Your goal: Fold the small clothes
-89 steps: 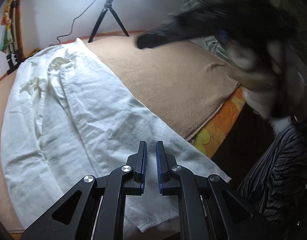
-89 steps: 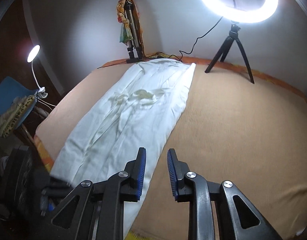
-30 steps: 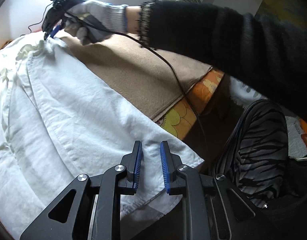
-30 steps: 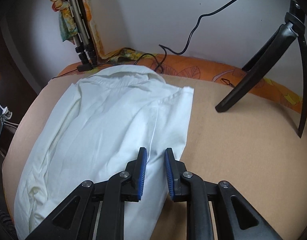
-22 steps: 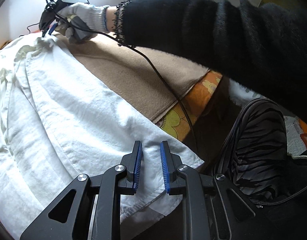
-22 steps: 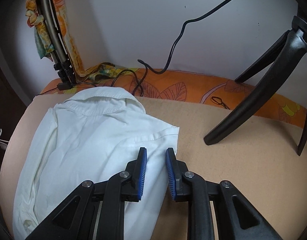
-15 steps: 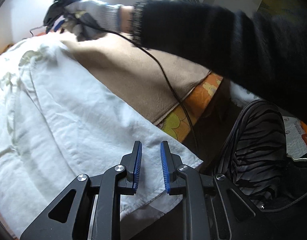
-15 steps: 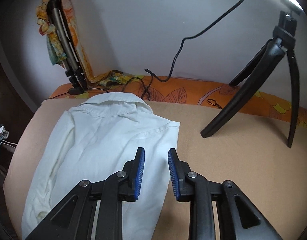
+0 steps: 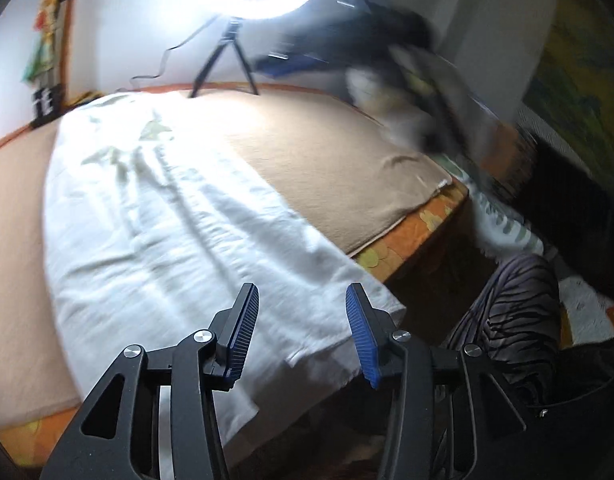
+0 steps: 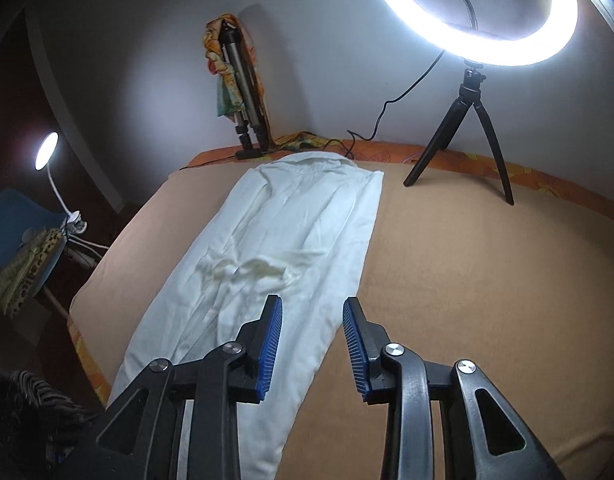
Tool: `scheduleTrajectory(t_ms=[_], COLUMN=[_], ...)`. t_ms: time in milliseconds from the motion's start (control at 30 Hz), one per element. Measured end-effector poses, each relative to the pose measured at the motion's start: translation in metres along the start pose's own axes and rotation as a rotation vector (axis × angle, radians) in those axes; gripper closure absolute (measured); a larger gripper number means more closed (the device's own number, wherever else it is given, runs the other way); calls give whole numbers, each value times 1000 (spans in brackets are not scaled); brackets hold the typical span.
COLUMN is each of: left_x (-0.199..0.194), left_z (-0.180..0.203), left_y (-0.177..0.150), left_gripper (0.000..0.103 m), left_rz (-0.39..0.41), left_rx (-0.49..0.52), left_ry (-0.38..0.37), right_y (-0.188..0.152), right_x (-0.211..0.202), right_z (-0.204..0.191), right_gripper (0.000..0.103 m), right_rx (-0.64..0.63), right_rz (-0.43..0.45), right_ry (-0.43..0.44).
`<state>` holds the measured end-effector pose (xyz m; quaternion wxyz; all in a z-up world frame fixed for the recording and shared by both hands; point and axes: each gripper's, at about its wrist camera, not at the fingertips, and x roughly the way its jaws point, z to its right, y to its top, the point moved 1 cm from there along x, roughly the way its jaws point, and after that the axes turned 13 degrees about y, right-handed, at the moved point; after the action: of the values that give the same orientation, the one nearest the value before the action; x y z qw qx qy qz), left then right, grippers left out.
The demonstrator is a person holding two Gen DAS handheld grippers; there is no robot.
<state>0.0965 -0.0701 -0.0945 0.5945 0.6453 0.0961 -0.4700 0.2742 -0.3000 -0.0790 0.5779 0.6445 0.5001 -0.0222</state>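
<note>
Right wrist view shows the white shirt lying as a long narrow strip on the tan blanket of the bed, collar end toward the far wall near the ring light, sides already turned in. The right hand-held gripper hangs above the near part of the strip with its jaws apart and nothing between them; they have just been opening. From the left wrist view, the left hand-held gripper is likewise apart and empty over the near hem, its jaws having just opened too. The step in hand looks like the crosswise fold. To do it well, each gripper should probably pinch one near corner through all layers, lift together, and carry the hem evenly toward the collar, keeping the edges aligned. The crumpled patch mid-strip may bunch unless smoothed first.
</note>
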Motion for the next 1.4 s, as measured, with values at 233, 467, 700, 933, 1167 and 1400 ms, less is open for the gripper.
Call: scheduleTrajectory(t_ms=[233,467,700,933,1167,1400], left_x=[-25,-31,-18,1,17,18], left_z=[-57,-91,-103,-111,-115,-107], left_y=[-24,-60,-84,-94,-100,-97], left_gripper=[58,58,58,58,58,69], left_rz=[-44,-117,-195,-250,-285,-269], left_rx=[-172,-388,-500,-559,-614,-604], left_ry=[67,59,37,5,-71,-128], right_y=[-93,-163,-201,-207,-213,-212], right_x=[-26,-33,-19,7,28,37], right_z=[-30,-37,-34,-32,-23,-21], right_gripper=[67,66,66,66,67,78], right_rx=[89,223,303,322,369,406], right_rz=[-79,-189,-293,-364,-390,-393], right_ry=[130,235,272,324,381,448])
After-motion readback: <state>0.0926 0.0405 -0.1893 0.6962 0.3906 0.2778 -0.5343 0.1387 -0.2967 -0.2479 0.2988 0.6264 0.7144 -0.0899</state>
